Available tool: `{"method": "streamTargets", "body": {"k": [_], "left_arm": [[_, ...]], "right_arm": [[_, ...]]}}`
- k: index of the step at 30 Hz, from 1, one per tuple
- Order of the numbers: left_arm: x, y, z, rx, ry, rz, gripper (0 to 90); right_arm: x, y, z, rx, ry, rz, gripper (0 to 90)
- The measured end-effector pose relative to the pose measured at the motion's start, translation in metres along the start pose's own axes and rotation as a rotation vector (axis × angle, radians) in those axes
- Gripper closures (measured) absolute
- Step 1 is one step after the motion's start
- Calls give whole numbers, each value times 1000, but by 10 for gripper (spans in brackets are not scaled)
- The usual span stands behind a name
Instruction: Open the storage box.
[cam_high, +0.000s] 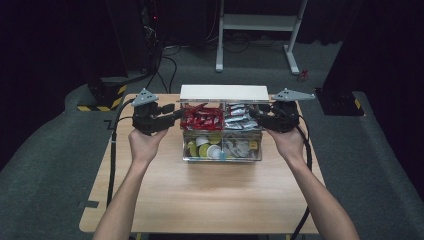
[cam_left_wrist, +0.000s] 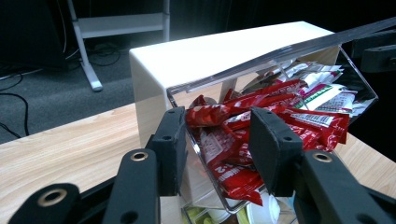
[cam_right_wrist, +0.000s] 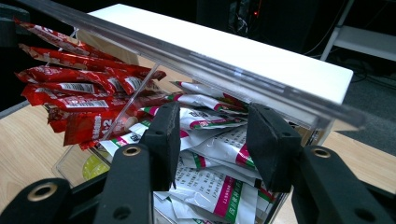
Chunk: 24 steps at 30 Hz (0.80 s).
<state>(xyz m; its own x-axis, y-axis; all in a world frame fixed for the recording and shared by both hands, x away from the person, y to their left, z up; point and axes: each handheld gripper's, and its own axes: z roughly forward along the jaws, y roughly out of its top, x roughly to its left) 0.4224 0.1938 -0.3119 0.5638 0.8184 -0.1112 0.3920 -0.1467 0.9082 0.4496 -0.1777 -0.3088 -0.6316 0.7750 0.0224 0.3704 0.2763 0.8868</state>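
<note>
A clear acrylic box with a white back panel stands at the far middle of the wooden table. Its upper left bin holds red sachets, the upper right bin white and silver sachets. My left gripper clasps the box's left end. In the left gripper view its jaws straddle the clear wall beside the red sachets. On the right end sits my right gripper, shut on the wall in front of the white sachets.
The lower bins hold yellow-green and white cups and pale packets. A cable trails from each gripper over the table's sides. Beyond the table are dark carpet, a white desk frame and black stands with hazard stripes.
</note>
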Motion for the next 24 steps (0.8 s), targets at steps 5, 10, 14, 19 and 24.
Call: {"method": "streamTargets", "body": {"k": [5,10,14,19,24], "left_arm": [[-6,2,6,8,8,7,568],[-11,2,13,31,21,32,584],[-10,4,15,30,17,23,633],[-9,7,13,23,17,11,700],[-9,10,11,21,37,29,756]], "right_arm": [[0,-1,1,1,0,1,547],[0,-1,1,1,1,1,547],[0,-1,1,-3,0,0,547],[0,-1,1,-3,1,-1,547],[0,-2,2,-7,-1,-5,546]]}}
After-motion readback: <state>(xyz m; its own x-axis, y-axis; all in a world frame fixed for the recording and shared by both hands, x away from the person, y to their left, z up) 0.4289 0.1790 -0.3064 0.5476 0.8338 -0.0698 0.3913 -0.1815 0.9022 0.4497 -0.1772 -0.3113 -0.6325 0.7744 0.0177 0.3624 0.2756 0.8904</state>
